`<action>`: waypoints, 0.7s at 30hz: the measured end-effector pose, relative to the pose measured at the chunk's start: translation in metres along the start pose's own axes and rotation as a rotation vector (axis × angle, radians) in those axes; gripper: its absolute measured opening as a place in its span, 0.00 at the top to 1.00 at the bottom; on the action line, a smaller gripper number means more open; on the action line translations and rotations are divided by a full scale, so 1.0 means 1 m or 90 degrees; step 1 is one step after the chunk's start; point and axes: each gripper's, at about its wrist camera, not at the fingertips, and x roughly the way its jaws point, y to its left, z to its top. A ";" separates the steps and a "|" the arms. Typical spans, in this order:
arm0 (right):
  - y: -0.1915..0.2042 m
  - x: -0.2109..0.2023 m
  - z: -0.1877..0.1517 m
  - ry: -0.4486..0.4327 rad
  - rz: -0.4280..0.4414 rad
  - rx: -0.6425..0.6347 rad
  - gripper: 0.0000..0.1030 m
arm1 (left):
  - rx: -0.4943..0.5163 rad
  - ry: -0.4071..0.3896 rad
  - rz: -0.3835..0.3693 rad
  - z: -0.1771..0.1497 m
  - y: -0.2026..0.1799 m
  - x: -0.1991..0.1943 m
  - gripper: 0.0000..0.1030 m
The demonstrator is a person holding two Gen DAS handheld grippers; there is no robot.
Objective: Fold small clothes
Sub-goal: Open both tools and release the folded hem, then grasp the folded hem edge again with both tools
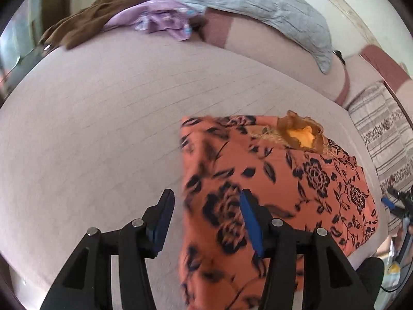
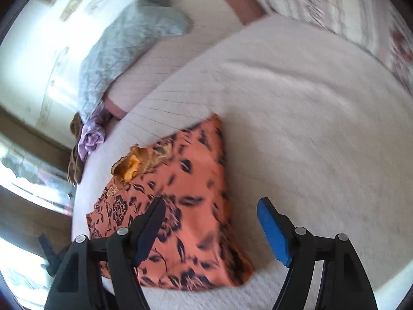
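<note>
Blue pads line our left claw (image 1: 206,201), which stands wide and holds nothing; its left finger is over bare bedspread (image 1: 90,129) and its right finger is over the left part of the dress (image 1: 271,180). Our right claw (image 2: 211,206) is also wide and empty, with its left finger over the dress (image 2: 185,206) and its right finger (image 2: 273,230) over plain bedspread (image 2: 309,129) beside the cloth's right edge. In the left view, the right claw (image 1: 395,201) shows small at the far right, past the dress's right edge.

The dress is orange with dark flowers and lies flat on the bedspread near the bed's front edge. We see a brown ruffled collar (image 1: 300,131) with a yellow lining at its far end, toward the pillows. In both views the print is blurred near the claws, so we cannot tell whether the fingers touch the cloth or hang just above it.

Farther out, a grey quilted pillow (image 1: 258,7) lies along the head of the bed. Beside it is a lilac garment (image 1: 160,18), touching a brown one (image 1: 90,18) at the bed's far left corner. A striped cloth (image 1: 382,134) lies at the right.
</note>
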 end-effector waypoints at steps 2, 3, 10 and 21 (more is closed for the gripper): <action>0.011 0.005 -0.001 -0.003 -0.008 -0.037 0.25 | 0.014 0.008 0.008 0.010 -0.006 0.016 0.48; 0.014 0.010 0.002 -0.001 -0.015 -0.056 0.25 | 0.014 0.013 0.012 0.012 -0.004 0.023 0.48; 0.029 0.052 0.016 0.005 -0.085 -0.135 0.26 | 0.001 0.029 0.014 0.017 0.004 0.045 0.48; 0.048 0.077 0.022 0.029 -0.161 -0.204 0.93 | 0.025 -0.010 0.037 0.023 0.002 0.034 0.95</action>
